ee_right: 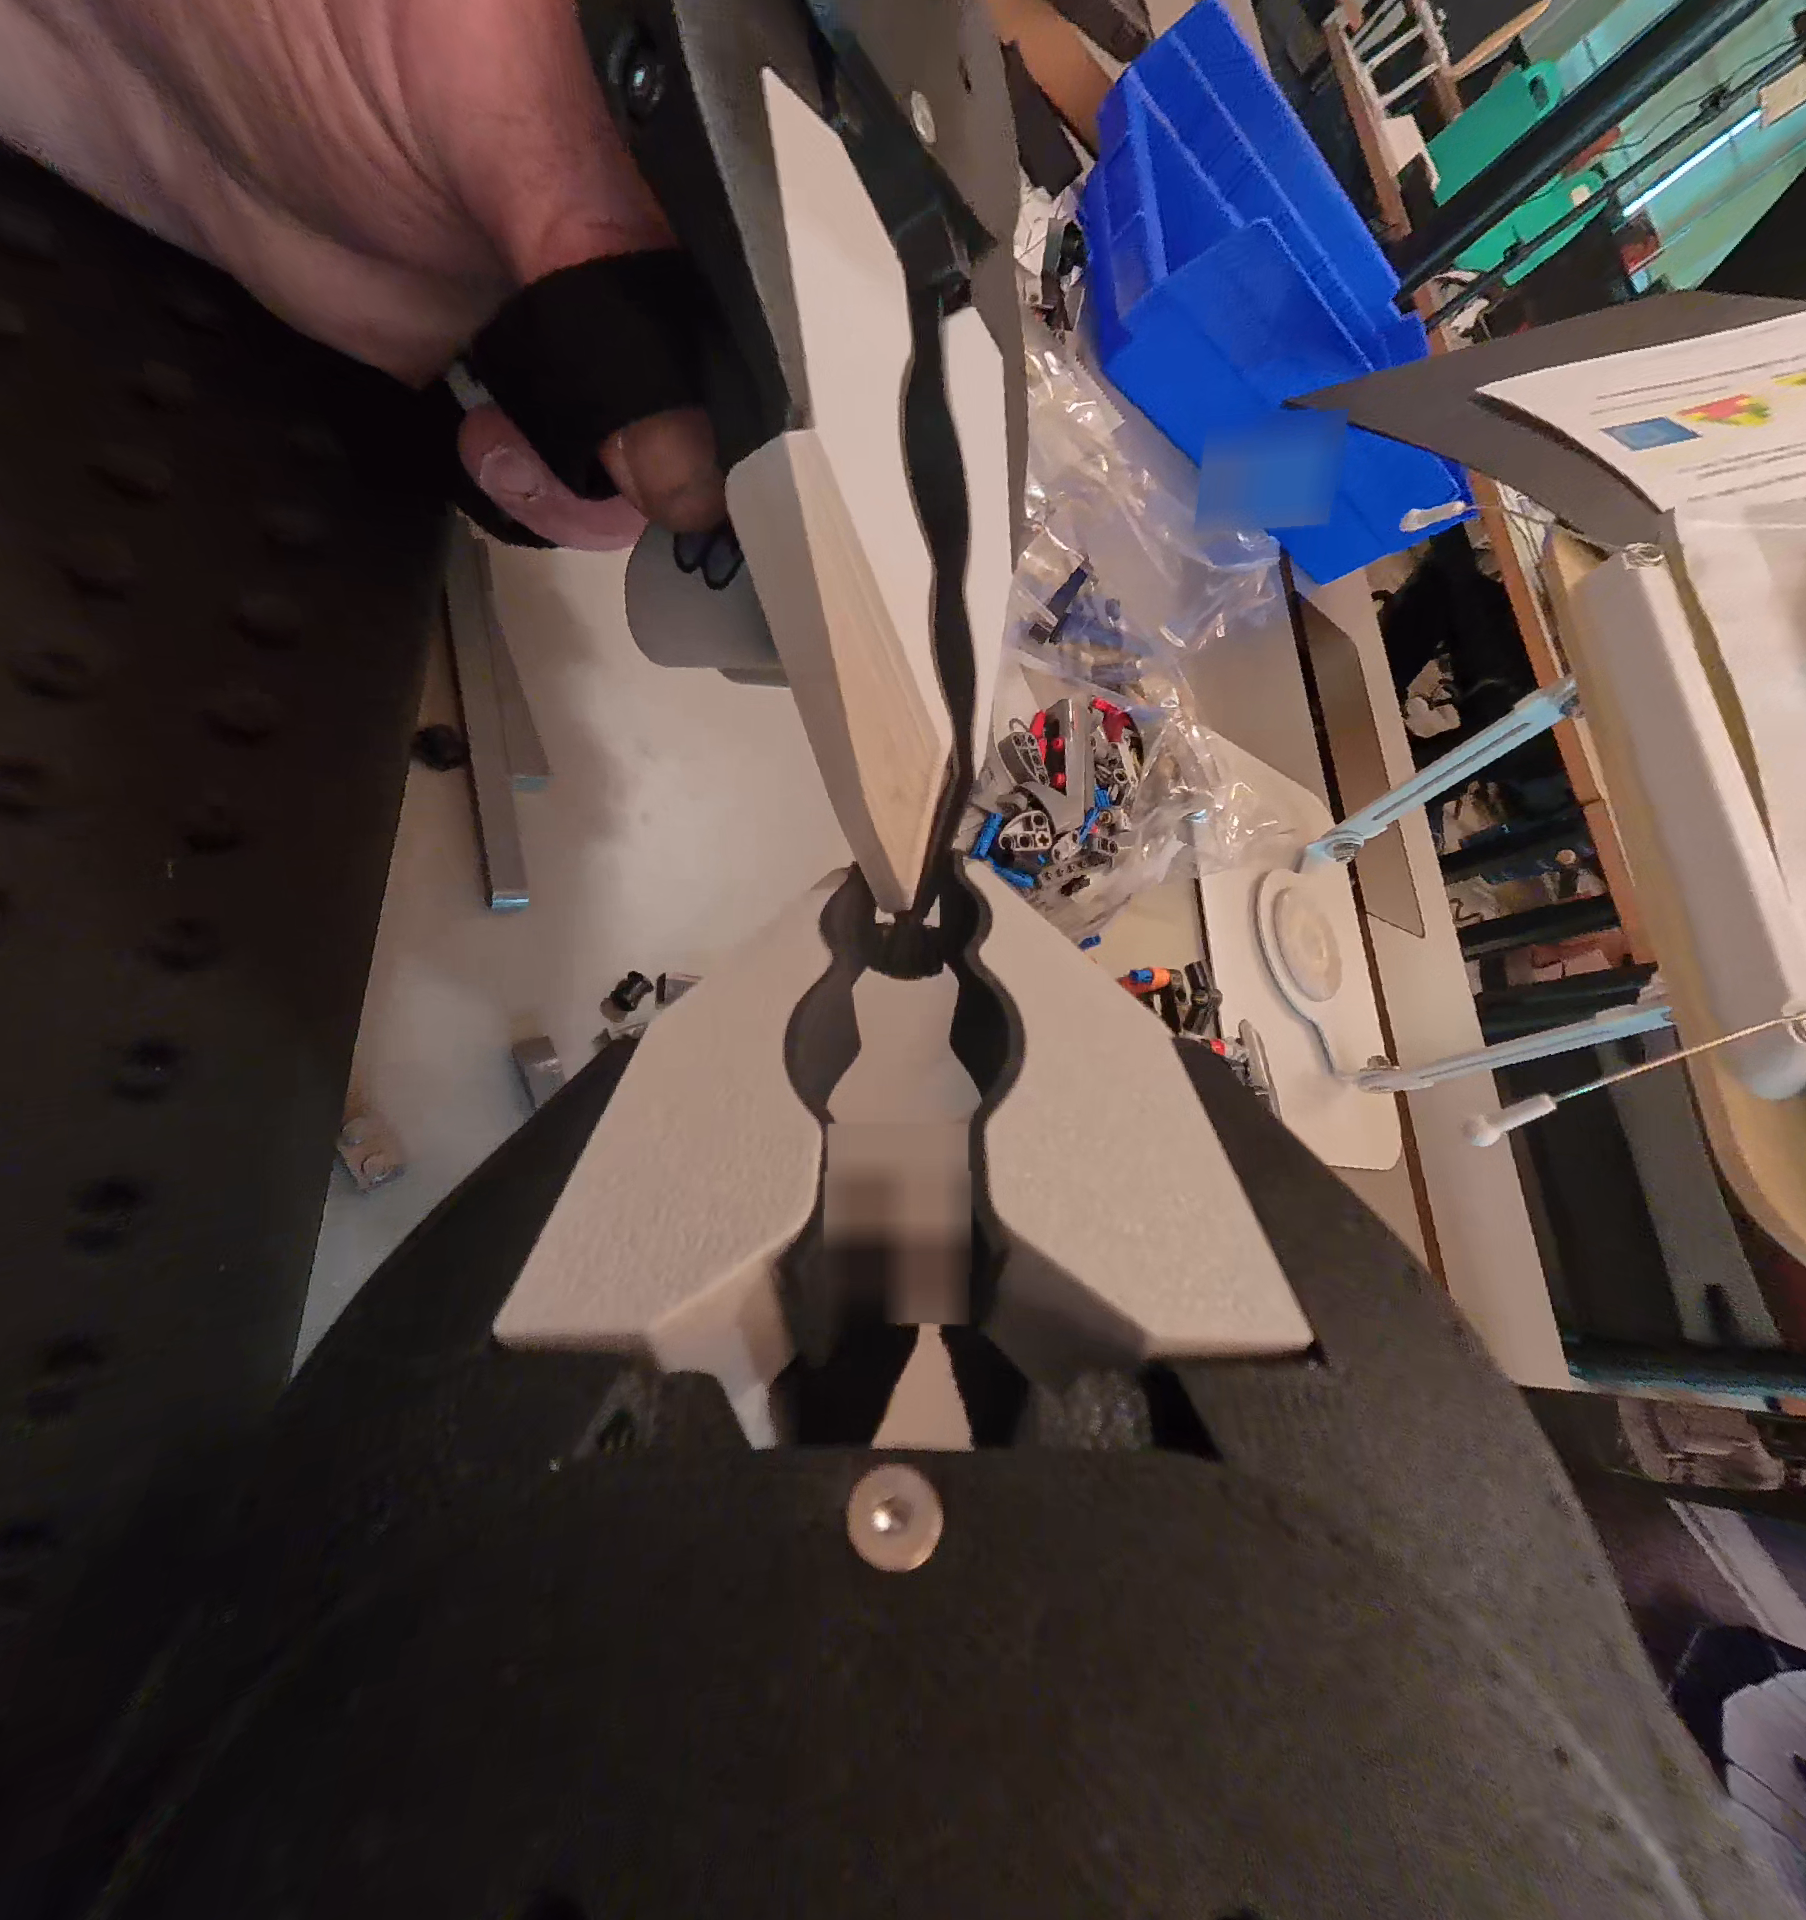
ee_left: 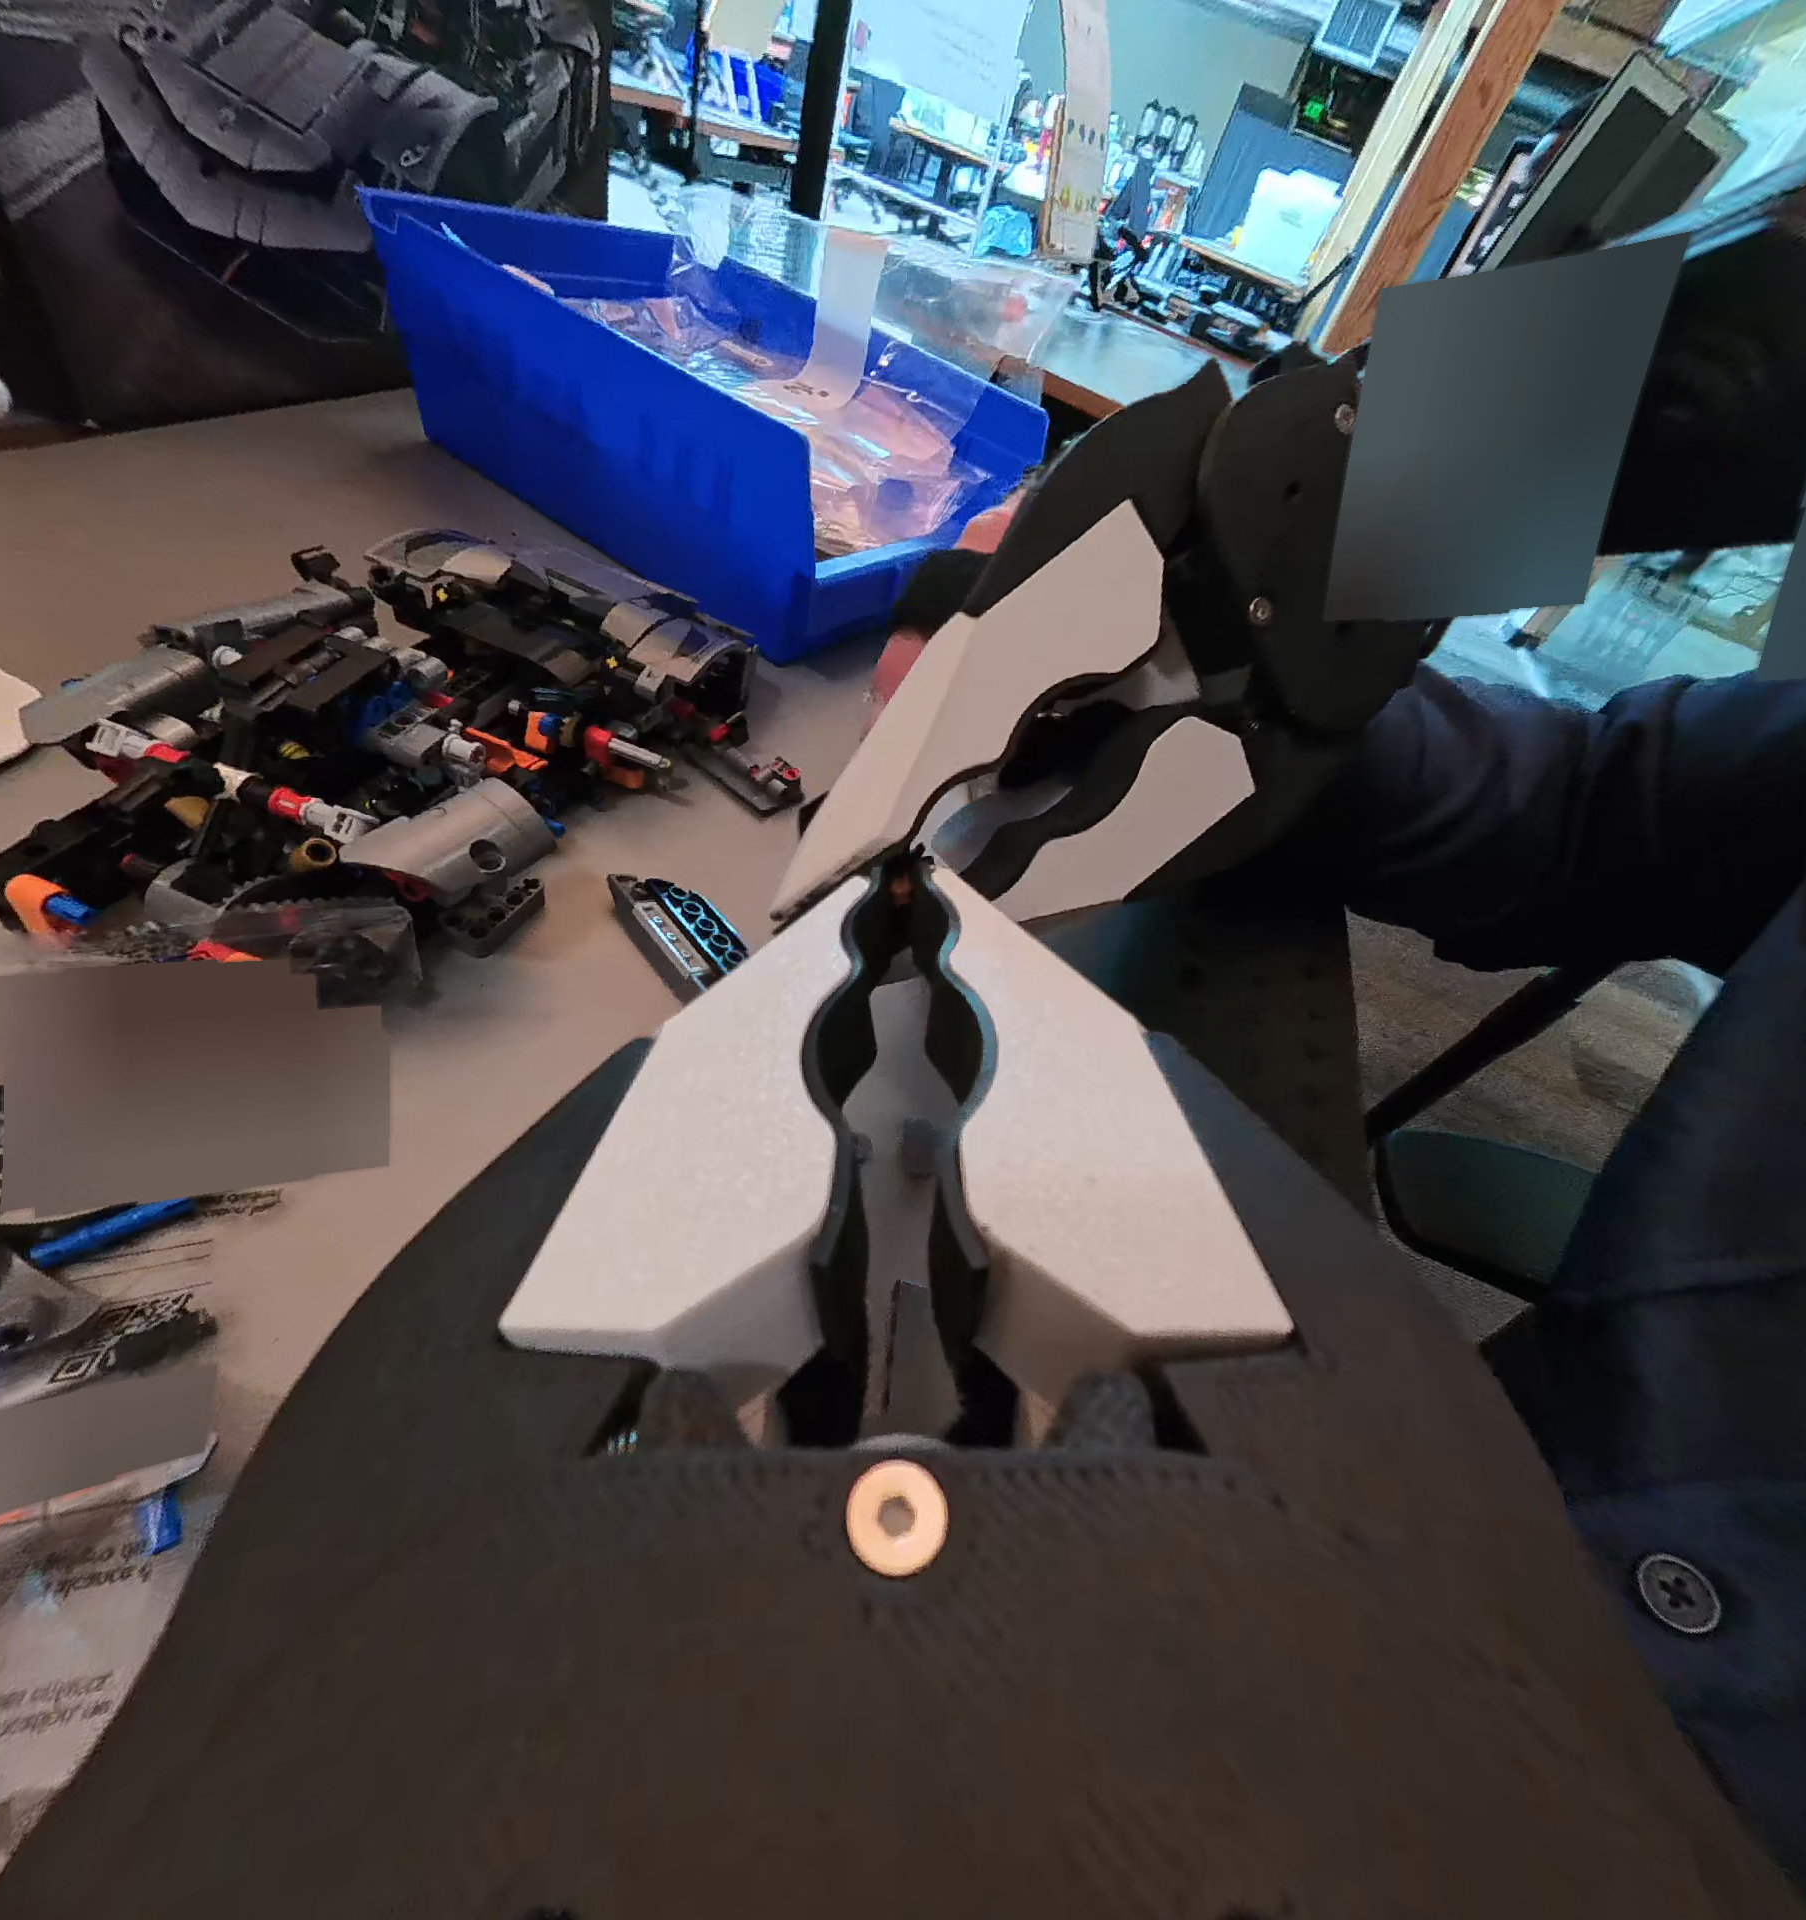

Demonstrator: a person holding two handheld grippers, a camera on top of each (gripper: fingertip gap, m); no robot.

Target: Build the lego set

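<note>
My left gripper (ee_left: 904, 902) and my right gripper (ee_left: 914, 850) meet tip to tip in the air above the table edge. In the left wrist view the left gripper is shut on a small black and red lego piece (ee_left: 899, 881). In the right wrist view my right gripper (ee_right: 909, 916) is shut on a small black round piece (ee_right: 911, 945), and the left gripper (ee_right: 938, 868) comes down from above onto it. I cannot tell whether this is one piece or two. The part-built dark grey and black lego model (ee_left: 359, 748) lies on the table to the left.
A blue bin (ee_left: 618, 416) with clear bags stands behind the model. A loose dark curved piece (ee_left: 675, 930) lies near the grippers. Printed sheets (ee_left: 57, 1558) lie at the left front. Bags of loose pieces (ee_right: 1065, 800) and a blue bin (ee_right: 1242, 260) show beyond the right gripper. The grippers are tip to tip, or close to it.
</note>
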